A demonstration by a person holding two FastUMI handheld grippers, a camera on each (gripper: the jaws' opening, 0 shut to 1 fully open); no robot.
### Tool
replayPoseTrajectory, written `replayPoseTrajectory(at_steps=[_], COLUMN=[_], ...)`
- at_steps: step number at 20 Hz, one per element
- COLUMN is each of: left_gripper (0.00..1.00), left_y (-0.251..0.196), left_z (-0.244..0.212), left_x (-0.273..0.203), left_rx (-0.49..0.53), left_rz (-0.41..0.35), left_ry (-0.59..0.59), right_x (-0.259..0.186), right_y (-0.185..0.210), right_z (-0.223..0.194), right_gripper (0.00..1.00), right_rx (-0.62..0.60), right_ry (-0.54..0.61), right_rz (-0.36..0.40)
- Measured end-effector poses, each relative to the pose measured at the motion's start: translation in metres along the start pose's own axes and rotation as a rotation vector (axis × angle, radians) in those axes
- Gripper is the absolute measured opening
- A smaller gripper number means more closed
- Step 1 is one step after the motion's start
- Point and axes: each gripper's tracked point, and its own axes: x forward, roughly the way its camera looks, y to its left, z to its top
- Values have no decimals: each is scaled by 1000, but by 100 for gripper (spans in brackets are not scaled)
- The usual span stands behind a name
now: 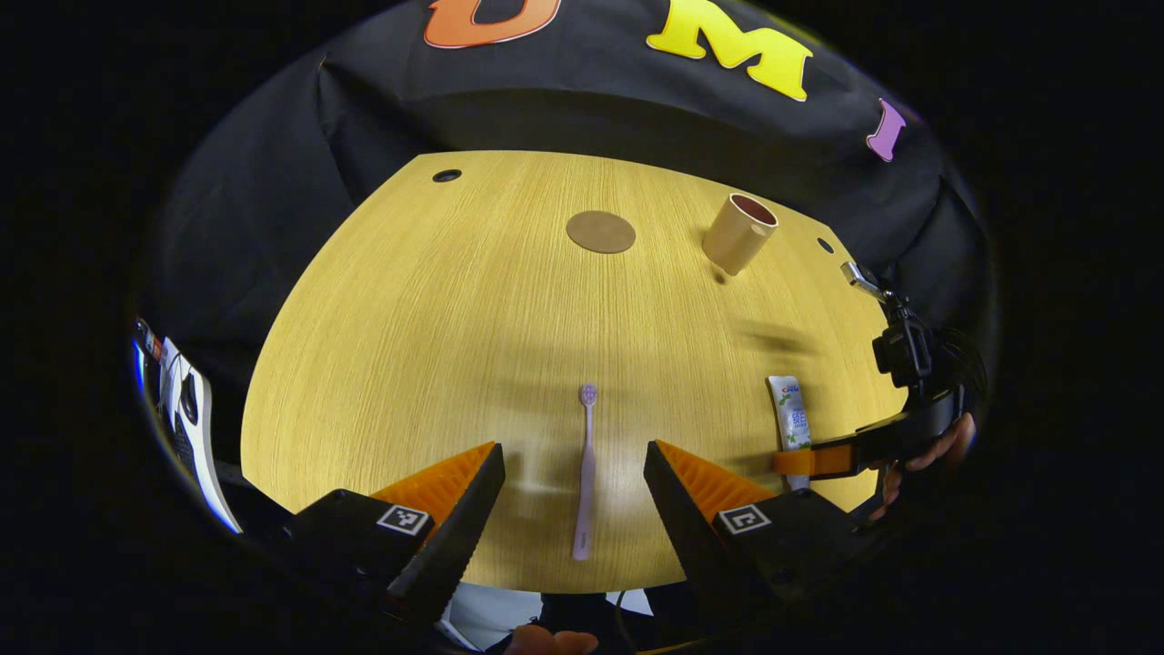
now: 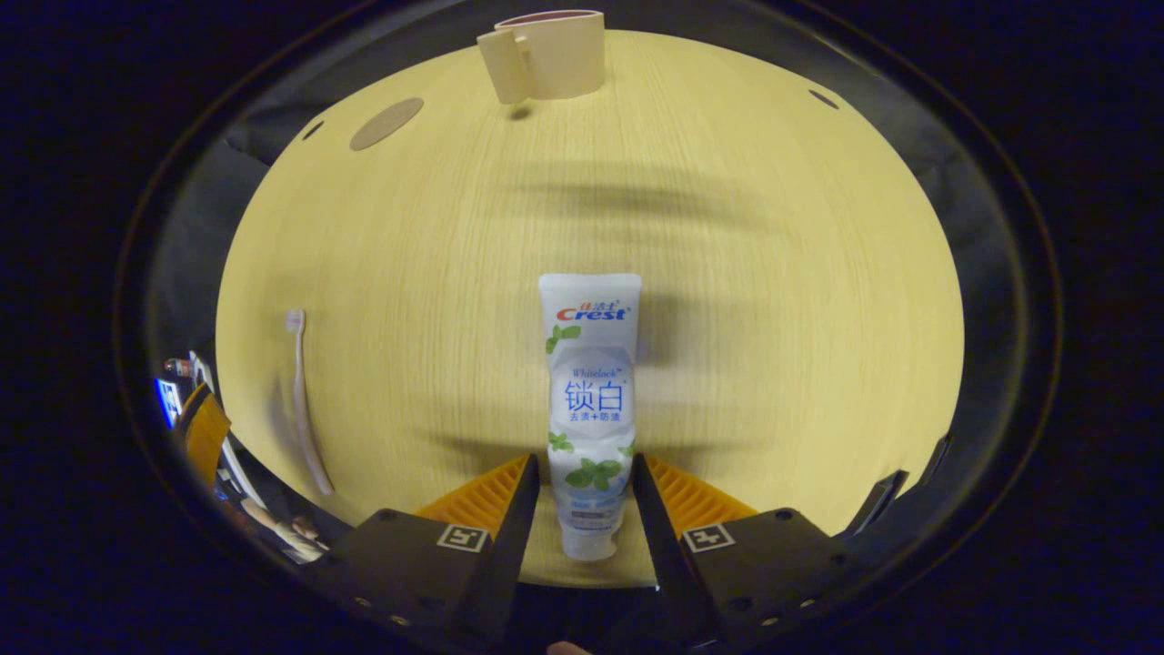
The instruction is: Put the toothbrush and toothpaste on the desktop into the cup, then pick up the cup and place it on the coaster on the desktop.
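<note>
A pale pink toothbrush [image 1: 587, 473] lies on the wooden desktop [image 1: 436, 318], head pointing away, between the spread fingers of my left gripper [image 1: 573, 459], which is open and hovers over its handle. The white toothpaste tube [image 2: 591, 391] lies flat with its cap end towards me. My right gripper [image 2: 585, 464] straddles its lower part, fingers close on both sides with a thin gap on the left, so open. The toothbrush [image 2: 302, 400] also lies far left in the right gripper view. A beige cup [image 1: 738, 235] stands at the back right, and a round brown coaster [image 1: 600, 232] lies left of it.
A hand [image 1: 937, 450] holds the right gripper [image 1: 805, 459] at the desk's right edge. Small dark holes [image 1: 446, 175] sit in the desktop's far corners. Some equipment [image 1: 186, 409] stands off the left edge. Bare wood stretches between the near objects and the cup [image 2: 546, 59].
</note>
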Motion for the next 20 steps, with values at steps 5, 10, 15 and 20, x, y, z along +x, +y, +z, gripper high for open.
replayPoseTrajectory(at_steps=[5,10,15,20], left_gripper=[99,99,99,99], left_y=[0,0,-5,-10], left_z=[-5,-23,-45,-61], left_x=[4,12,47,73], left_rx=[12,5,29,41], left_rz=[-5,-18,-28,-27], left_ry=[23,91,147,205], right_x=[2,-1,-9,-36], right_y=[-1,2,1,-8], right_z=[4,5,16,23], right_gripper=[51,46,43,42], right_rx=[25,73,101,118], right_ry=[9,9,-72,-182], right_rz=[-19,4,36,69])
